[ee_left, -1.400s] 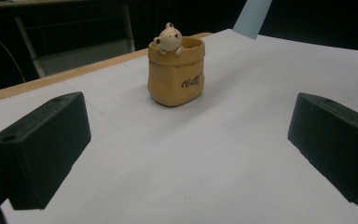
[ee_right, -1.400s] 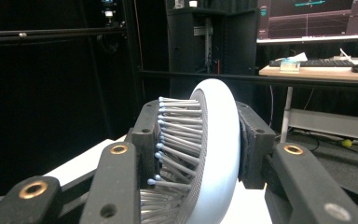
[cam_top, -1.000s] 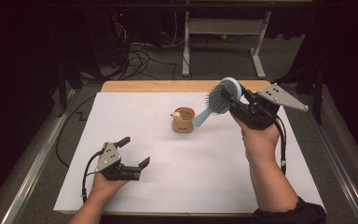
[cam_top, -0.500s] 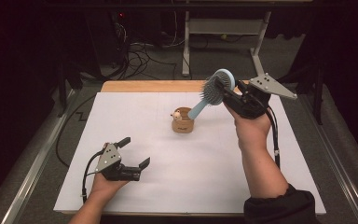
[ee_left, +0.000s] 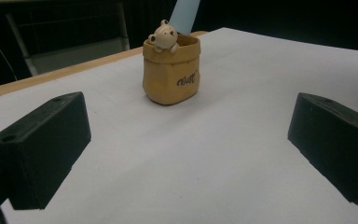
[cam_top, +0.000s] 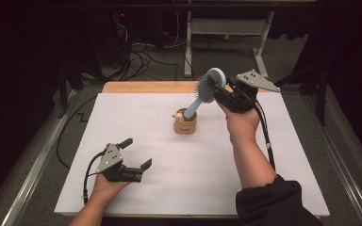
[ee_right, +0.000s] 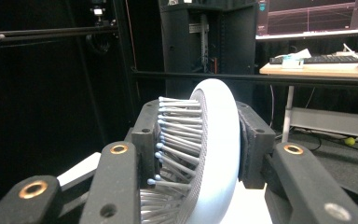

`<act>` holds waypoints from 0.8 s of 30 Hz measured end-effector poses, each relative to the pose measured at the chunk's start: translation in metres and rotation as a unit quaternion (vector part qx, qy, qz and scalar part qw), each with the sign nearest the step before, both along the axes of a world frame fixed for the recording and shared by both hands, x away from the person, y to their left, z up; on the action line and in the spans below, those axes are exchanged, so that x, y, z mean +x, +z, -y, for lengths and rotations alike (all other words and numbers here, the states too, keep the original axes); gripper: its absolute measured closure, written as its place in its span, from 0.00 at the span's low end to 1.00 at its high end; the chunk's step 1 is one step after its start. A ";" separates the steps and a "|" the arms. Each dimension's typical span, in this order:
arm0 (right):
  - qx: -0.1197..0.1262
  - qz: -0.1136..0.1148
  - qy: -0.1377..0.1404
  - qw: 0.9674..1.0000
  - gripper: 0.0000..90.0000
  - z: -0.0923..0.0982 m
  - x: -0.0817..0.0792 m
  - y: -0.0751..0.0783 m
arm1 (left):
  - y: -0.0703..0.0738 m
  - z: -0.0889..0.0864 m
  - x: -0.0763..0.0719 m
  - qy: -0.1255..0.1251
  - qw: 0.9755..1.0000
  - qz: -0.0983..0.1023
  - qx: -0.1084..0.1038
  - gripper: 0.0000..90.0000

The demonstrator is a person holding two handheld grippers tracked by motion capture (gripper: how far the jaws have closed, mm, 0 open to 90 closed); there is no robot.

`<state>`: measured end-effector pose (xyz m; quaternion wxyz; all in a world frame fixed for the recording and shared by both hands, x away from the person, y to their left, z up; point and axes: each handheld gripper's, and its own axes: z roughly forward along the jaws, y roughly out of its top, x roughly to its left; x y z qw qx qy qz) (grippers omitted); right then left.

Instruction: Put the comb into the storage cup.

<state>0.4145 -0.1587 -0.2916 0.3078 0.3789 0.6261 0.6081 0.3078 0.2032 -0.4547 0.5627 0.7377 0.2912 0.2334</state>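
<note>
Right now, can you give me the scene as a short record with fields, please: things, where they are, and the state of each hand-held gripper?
surface: white table
cup: tan bag-shaped cup with a small bear figure, upright mid-table
brush: blue hairbrush, tilted, handle end in the cup
right hand-held gripper: shut on the brush head, raised
left hand-held gripper: open, holds nothing, low near the front edge

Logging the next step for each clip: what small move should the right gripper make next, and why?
Probably lower the hairbrush a little further. The right gripper is clamped on its bristled head, and the handle tip already sits in the mouth of the bear pot, tilted. Releasing now might tip the pot. The left gripper rests open, apart from it.
</note>
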 end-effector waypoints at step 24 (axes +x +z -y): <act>-0.008 -0.018 -0.015 1.000 0.67 -0.016 0.022 -0.011 | -0.001 0.002 0.000 -0.005 1.000 -0.001 0.003 0.00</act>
